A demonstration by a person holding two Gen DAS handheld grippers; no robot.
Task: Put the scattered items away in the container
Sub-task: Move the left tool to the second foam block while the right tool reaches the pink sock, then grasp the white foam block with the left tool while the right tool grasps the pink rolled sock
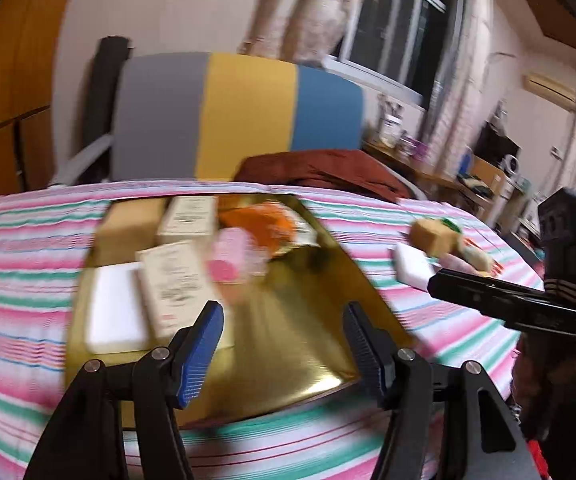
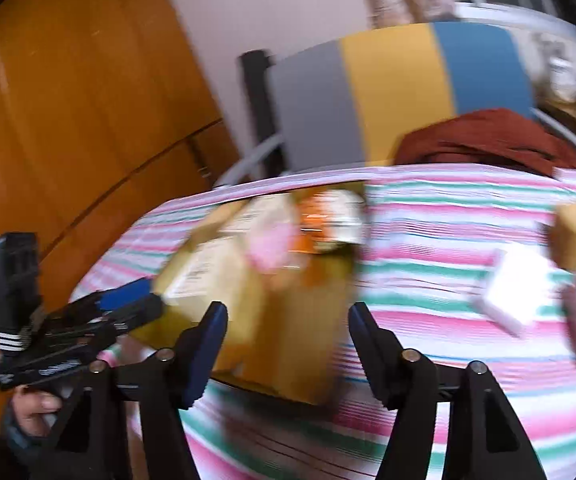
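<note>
Ahead of my left hand-held gripper the gold tray lies bare on its near right part; boxes crowd its far left. Right of it, my right hand-held gripper blocks the loose items beyond.

You see a table with a striped cloth in pink, green and white. Behind it stands a chair with a back in three colours: grey, yellow and blue. A dark red cloth lies bunched up at the far edge of the table, just beside the chair. On your left is a wooden door, brown and shiny. High on the right there is a window, dark outside, with light curtains hanging next to it.
</note>
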